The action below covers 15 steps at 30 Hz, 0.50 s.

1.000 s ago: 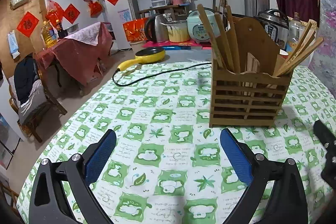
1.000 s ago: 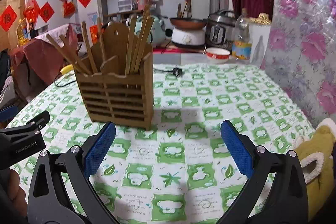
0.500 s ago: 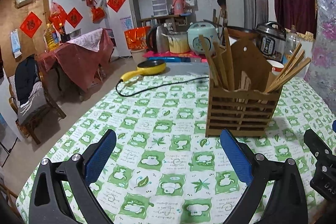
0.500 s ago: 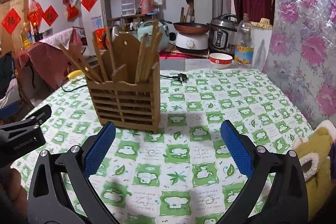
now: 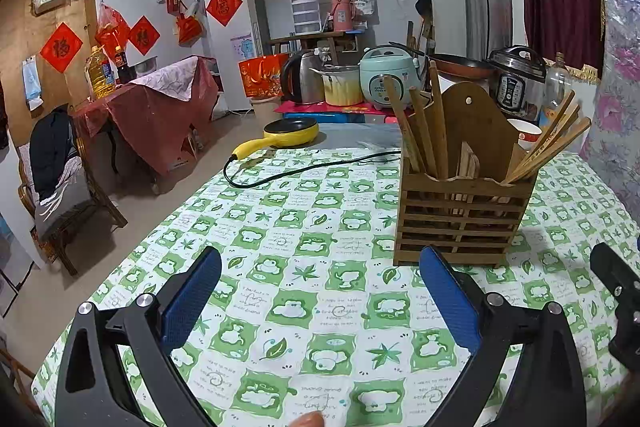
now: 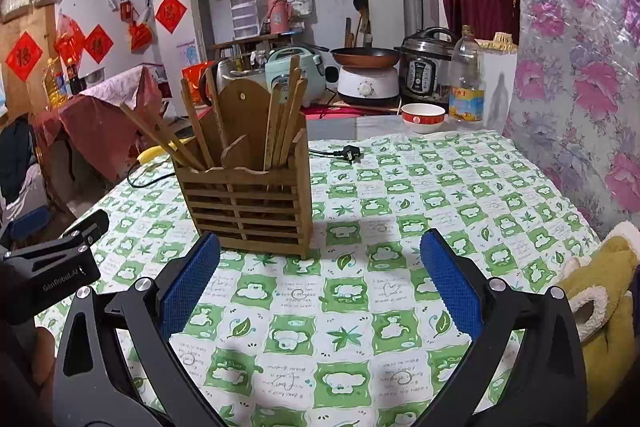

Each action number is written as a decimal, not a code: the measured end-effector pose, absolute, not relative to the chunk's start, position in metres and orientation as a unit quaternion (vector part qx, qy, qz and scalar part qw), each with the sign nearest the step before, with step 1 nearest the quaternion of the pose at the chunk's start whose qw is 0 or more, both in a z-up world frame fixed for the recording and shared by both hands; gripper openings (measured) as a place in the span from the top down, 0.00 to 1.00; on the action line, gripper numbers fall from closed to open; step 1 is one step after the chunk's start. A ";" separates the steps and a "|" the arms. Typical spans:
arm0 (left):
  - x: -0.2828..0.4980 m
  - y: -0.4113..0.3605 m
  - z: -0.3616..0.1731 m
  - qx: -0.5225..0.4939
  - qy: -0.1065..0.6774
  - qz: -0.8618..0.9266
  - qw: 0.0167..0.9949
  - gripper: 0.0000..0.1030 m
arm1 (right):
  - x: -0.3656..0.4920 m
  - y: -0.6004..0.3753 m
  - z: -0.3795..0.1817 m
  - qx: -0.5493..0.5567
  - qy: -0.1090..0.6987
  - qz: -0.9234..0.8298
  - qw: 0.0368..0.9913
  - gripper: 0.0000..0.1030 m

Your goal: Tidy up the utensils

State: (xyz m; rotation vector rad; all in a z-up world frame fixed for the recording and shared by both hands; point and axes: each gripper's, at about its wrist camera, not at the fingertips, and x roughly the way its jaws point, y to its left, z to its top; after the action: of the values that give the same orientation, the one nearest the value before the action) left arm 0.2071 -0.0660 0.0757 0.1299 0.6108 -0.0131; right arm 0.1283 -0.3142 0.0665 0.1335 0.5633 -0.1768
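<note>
A slatted brown bamboo utensil holder (image 5: pixel 460 215) packed with leaning wooden chopsticks (image 5: pixel 550 147) is standing upright beyond both grippers' released, empty jaws.

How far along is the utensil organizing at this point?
Looks done: the chopsticks stand in the wooden holder, and none lie loose on the tablecloth. In hand: nothing; the left gripper and right gripper are both open and empty. Left: apparently nothing visible.
</note>
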 end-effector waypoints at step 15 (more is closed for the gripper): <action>0.202 -0.070 0.077 0.069 0.296 -0.015 0.953 0.05 | 0.129 -0.304 0.063 0.044 0.284 -0.085 0.954 0.06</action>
State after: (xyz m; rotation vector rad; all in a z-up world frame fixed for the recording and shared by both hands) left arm 0.2023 -0.0697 0.0768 0.1407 0.6013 -0.0314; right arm 0.1288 -0.3044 0.0634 0.0897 0.5770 -0.1724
